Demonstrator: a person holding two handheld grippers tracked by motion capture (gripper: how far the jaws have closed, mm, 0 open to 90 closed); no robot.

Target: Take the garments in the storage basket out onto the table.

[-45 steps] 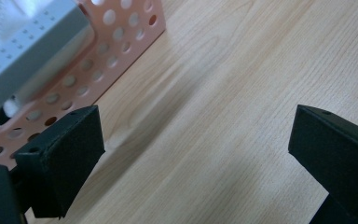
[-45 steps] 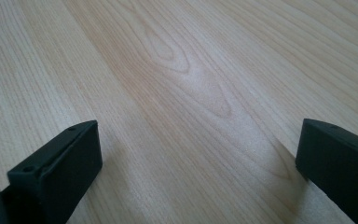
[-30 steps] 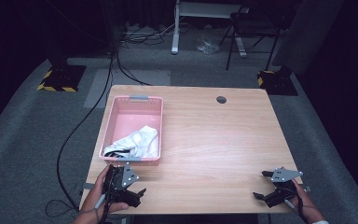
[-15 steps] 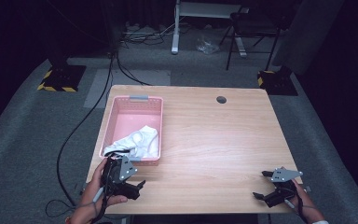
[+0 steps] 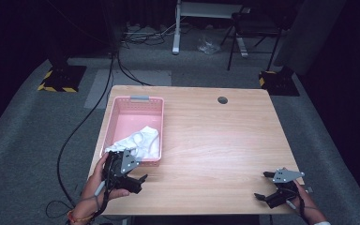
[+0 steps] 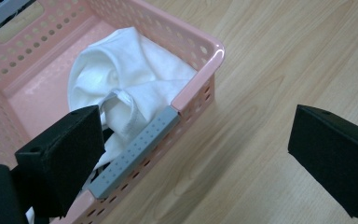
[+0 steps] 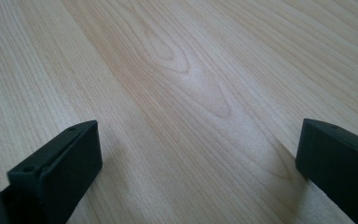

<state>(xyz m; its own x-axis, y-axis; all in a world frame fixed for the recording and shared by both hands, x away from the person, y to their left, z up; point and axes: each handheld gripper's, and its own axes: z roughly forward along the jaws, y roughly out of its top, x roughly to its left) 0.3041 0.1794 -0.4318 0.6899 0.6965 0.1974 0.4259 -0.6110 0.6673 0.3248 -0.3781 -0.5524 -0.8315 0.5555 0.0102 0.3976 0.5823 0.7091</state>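
Reaching: your left hand-held gripper (image 5: 132, 176), jaws wide open, sits at basket (image 6: 193, 91) near rim
Cloth (image 6: 130, 79): just ahead-left, inside
Right hand-held gripper (image 5: 268, 190): open, idle, far across counter (image 5: 215, 140)

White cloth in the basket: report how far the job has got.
Done: nothing shows as finished; the white cloth lies crumpled inside the pink basket. In hand: the left gripper, jaws open, hovers at the basket's near rim by the grey handle, holding nothing. Left: grasping the cloth. The right gripper rests open over bare table.
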